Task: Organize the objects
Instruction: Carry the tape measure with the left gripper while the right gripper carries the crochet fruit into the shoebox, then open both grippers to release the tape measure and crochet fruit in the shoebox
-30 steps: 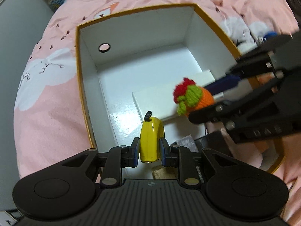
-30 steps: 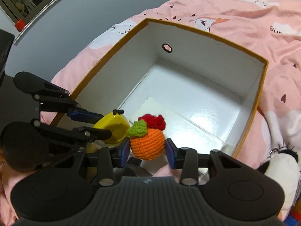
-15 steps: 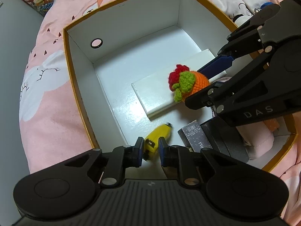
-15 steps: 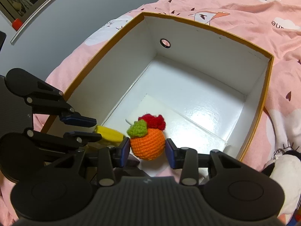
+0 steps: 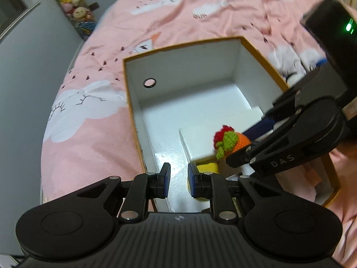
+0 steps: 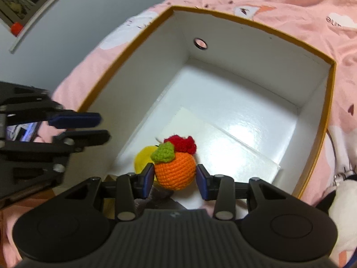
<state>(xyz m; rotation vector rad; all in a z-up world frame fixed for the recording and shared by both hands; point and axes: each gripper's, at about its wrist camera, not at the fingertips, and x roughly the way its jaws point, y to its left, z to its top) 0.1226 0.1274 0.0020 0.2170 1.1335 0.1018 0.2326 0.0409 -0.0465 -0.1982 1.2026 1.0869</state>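
A white box with an orange rim sits on the pink bed. My right gripper is shut on an orange crocheted fruit with a green and red top, held over the box's near end; it also shows in the left wrist view. A yellow toy lies on the box floor beside a flat white slab. My left gripper is open and empty, raised above the box's left wall, just left of the yellow toy.
Dark flat items lie at the box's near end. A black and white plush lies right of the box. Plush toys stand at the far bedside. A grey wall runs along the left.
My left gripper let go of the yellow toy, which now lies in the box, then opened and rose back. My right gripper still holds the crocheted fruit over the box.
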